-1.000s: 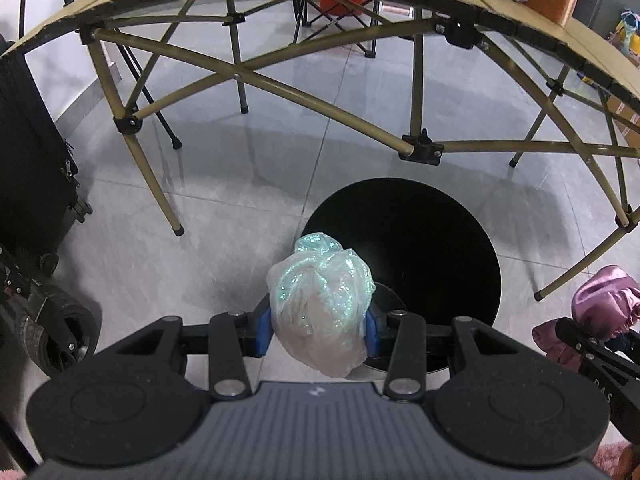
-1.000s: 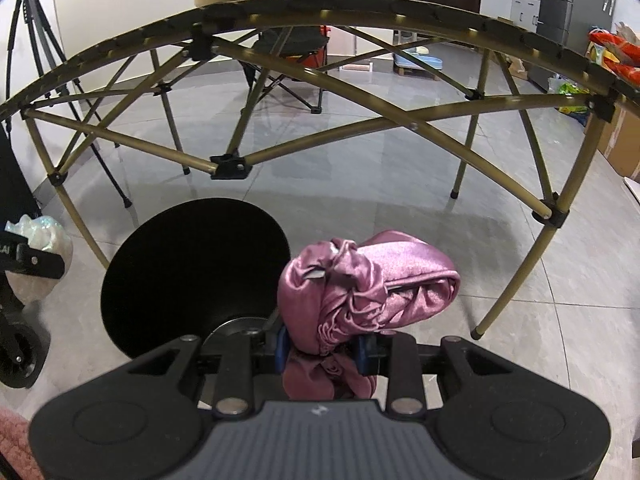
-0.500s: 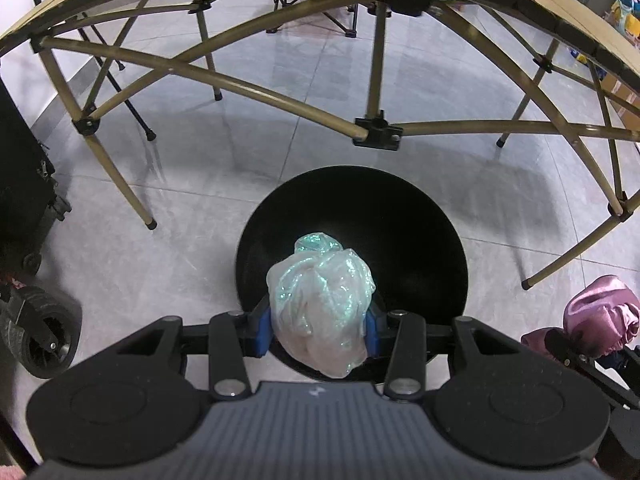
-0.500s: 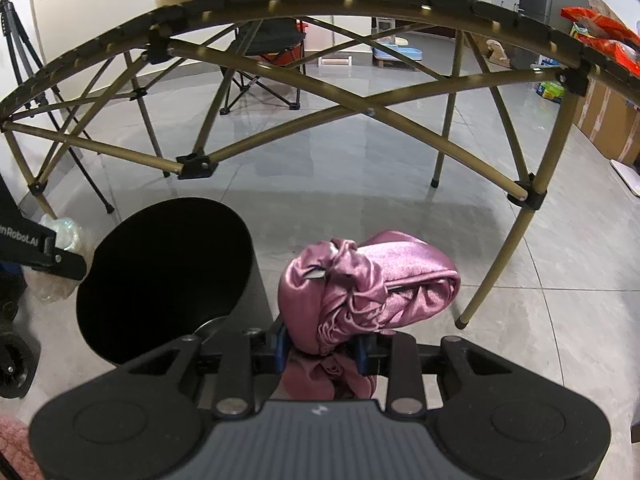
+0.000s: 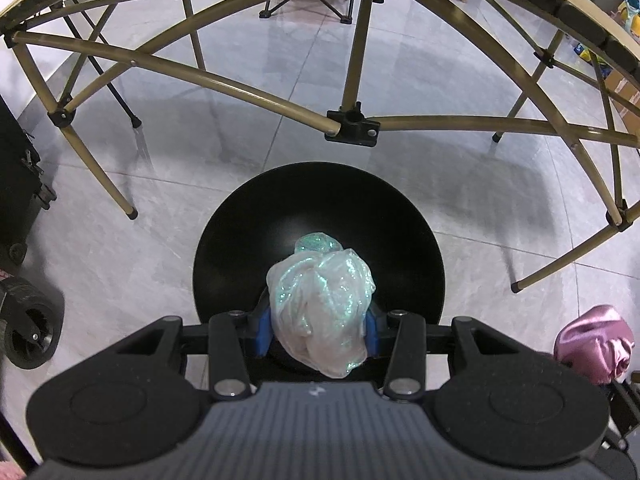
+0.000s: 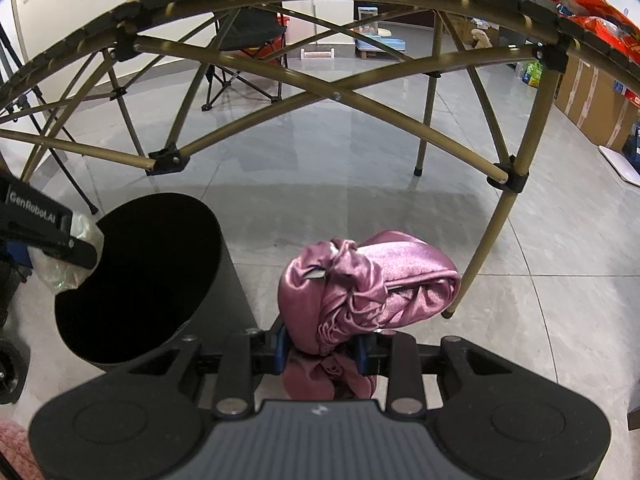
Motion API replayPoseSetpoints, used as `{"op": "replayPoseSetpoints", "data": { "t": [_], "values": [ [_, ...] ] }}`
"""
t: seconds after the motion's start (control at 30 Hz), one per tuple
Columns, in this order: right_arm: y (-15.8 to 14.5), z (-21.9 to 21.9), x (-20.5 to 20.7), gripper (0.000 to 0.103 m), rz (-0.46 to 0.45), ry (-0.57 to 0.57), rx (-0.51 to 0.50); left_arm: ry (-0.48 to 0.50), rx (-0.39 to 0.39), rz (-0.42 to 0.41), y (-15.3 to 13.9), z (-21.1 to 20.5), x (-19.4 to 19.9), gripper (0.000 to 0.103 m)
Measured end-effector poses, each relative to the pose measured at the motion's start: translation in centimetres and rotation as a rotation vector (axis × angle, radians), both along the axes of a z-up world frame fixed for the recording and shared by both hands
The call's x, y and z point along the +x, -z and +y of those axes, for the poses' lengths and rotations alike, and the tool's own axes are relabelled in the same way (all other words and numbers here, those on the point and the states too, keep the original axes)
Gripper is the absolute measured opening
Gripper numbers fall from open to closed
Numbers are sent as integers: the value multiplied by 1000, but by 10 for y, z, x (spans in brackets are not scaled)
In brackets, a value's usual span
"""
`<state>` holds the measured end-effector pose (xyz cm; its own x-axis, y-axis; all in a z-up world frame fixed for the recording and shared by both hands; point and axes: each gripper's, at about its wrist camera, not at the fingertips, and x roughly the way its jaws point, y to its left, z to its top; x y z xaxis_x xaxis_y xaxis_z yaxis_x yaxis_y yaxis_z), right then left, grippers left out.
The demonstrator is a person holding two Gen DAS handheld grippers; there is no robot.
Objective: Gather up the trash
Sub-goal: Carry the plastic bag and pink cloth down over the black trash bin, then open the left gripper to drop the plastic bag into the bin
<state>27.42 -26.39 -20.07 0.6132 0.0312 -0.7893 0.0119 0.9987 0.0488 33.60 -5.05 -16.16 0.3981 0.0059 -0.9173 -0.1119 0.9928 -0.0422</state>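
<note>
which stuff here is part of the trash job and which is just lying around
Part of the job:
- crumpled iridescent plastic bag in the left gripper
- bunched pink satin cloth in the right gripper
- round black bin

Just lying about:
- folding table's tan metal frame
- black wheel
- folding camp chair

Black bin (image 5: 320,216), pink satin cloth (image 6: 372,280), iridescent white-and-teal wad (image 5: 320,304) — blue pads (image 5: 262,328), olive-gold frame (image 5: 240,88).

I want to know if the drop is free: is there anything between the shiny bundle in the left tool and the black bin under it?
Nothing: in the left wrist view the shiny bundle hangs directly over the black bin's open mouth.
</note>
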Motion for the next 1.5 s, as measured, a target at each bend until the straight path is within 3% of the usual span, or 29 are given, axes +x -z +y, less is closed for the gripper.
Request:
{"op": "replayPoseSetpoints", "data": {
  "t": [0.43,0.53,0.6,0.63,1.27,1.5],
  "values": [
    [2,-4,0,30,5,12,-4,11,-6,-3,2,-5,3,45],
    [2,-4,1,30,5,16,-3,20,-2,-13,-1,-7,1,64],
    [2,-4,1,30,6,20,-3,17,0,-22,-3,-6,0,96],
    [2,-5,2,30,7,21,-3,15,5,-27,-4,-6,-1,103],
    [1,-1,1,30,3,15,-5,6,34,-20,-5,2,-4,103],
    [-5,6,0,30,-10,-5,-2,5,50,-52,-12,8,-8,103]
  ]
}}
